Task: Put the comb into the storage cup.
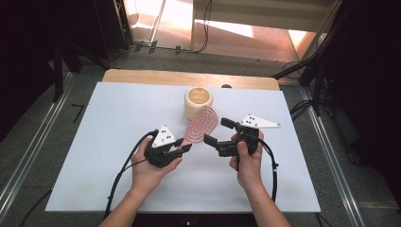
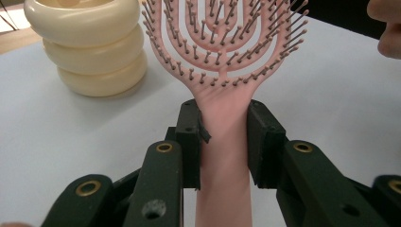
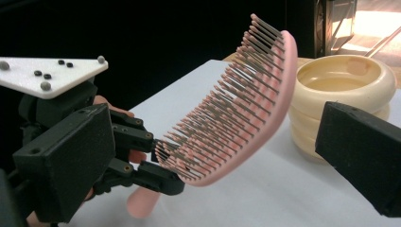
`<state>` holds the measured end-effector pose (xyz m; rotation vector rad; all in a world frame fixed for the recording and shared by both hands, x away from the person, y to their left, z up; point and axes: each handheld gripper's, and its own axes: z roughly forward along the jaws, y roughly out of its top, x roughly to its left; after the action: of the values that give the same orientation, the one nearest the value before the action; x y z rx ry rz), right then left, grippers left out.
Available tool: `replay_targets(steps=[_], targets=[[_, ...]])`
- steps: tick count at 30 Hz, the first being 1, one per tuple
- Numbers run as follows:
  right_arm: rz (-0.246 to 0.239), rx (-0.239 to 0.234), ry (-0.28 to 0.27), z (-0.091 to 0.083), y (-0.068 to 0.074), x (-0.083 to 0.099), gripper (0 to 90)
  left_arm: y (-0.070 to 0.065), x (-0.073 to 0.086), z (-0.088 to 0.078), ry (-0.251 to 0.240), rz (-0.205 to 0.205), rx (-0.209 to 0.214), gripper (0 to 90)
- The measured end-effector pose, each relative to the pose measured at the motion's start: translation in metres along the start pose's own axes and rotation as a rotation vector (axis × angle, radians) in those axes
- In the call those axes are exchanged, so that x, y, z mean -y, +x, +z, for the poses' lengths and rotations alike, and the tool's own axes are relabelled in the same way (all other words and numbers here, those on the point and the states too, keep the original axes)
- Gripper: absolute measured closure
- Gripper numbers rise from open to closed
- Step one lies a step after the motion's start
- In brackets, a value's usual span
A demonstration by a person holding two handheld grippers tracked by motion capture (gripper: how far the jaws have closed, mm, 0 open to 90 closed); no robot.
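Observation:
A pink hairbrush (image 1: pixel 202 124) with dark bristles is held above the white table, its head (image 2: pixel 222 42) tilted up toward the cream pot. My left gripper (image 1: pixel 182 149) is shut on the brush's handle (image 2: pixel 222 142), one pad on each side. My right gripper (image 1: pixel 218 131) stands open just right of the brush head, with nothing touching its pads. In the right gripper view the bristled head (image 3: pixel 236 109) curves between the two wide black jaws, farther off, with the left gripper (image 3: pixel 142 165) behind it.
A cream ribbed pot (image 1: pixel 198 98) stands open-topped at the back middle of the white table (image 1: pixel 118 142), close behind the brush head. A wooden edge (image 1: pixel 142 75) runs along the far side. Cables trail from both grippers toward the front.

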<state>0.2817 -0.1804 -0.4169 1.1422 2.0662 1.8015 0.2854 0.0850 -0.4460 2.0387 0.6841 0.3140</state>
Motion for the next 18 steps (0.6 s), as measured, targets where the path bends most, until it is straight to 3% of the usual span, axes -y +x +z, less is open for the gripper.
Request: replay_targets(steps=[18], targets=[[0.103, -0.003, -0.015, 0.01, 0.003, 0.003, 0.0, -0.016, 0.001, 0.007, -0.033, 0.038, -0.006, 70.8]])
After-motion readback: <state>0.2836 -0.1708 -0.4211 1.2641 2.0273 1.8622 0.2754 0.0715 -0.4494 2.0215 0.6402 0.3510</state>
